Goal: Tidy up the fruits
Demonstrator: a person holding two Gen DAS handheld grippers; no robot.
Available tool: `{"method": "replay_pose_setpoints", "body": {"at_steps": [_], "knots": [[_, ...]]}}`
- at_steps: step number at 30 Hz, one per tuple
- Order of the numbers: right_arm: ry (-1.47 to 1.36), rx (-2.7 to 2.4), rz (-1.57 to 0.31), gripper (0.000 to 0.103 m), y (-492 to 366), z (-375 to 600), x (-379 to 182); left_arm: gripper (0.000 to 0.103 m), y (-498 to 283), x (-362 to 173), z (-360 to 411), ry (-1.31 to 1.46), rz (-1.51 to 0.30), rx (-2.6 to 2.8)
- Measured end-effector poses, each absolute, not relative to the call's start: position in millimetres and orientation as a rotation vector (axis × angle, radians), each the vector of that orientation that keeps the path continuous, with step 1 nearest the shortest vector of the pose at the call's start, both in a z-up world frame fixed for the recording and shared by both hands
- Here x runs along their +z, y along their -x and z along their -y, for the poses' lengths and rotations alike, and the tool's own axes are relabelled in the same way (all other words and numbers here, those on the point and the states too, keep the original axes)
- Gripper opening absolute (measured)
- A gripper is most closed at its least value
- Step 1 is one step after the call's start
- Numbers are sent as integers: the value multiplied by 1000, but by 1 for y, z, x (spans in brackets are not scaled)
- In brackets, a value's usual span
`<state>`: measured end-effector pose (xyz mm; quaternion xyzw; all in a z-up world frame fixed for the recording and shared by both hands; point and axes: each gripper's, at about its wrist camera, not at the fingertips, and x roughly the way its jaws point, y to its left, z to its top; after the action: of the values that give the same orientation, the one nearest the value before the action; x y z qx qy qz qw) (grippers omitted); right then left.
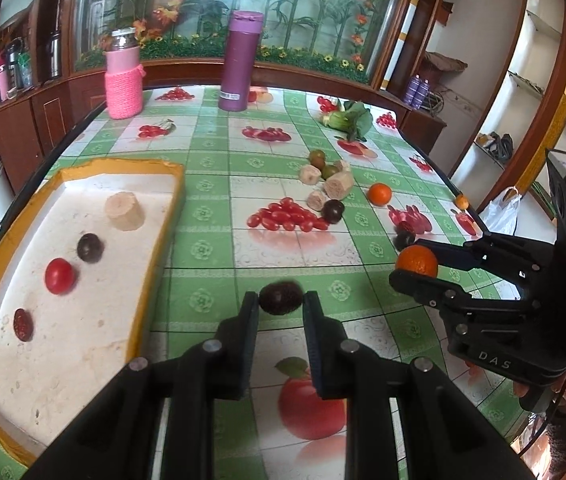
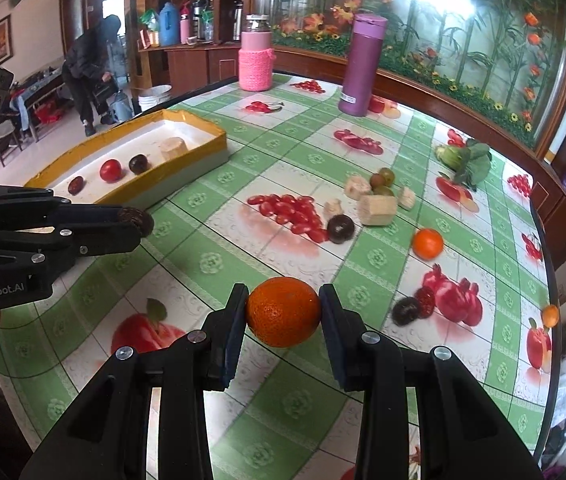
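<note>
My left gripper [image 1: 281, 303] is shut on a dark purple fruit [image 1: 281, 298], held above the table just right of the yellow-rimmed white tray [image 1: 151, 248]; it also shows in the right wrist view [image 2: 135, 220]. My right gripper [image 2: 283, 312] is shut on an orange [image 2: 283, 312], held above the table; the orange also shows in the left wrist view [image 1: 417, 261]. The tray [image 2: 203, 148] holds a tomato [image 1: 59, 276], a dark plum [image 1: 90, 247], a red date [image 1: 23, 325] and a pale stalk piece [image 1: 125, 212].
Loose on the table: a second orange [image 2: 427, 243], a dark plum [image 2: 339, 229], pale stalk pieces [image 2: 377, 210], green fruits [image 2: 385, 178], a dark fruit with a red date [image 2: 407, 310], a leafy vegetable [image 2: 463, 160]. A pink bottle [image 2: 256, 58] and a purple flask [image 2: 359, 66] stand at the back.
</note>
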<state>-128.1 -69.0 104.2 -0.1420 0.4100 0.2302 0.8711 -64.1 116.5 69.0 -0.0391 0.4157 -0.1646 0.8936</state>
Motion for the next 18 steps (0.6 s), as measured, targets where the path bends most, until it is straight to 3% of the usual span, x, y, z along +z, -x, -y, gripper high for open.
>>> {"method": "replay_pose_setpoints", "body": {"at_steps": [18], "knots": [[380,585,-878,35,111,0,96,25,63,64,-169,106,-868,-255]]}}
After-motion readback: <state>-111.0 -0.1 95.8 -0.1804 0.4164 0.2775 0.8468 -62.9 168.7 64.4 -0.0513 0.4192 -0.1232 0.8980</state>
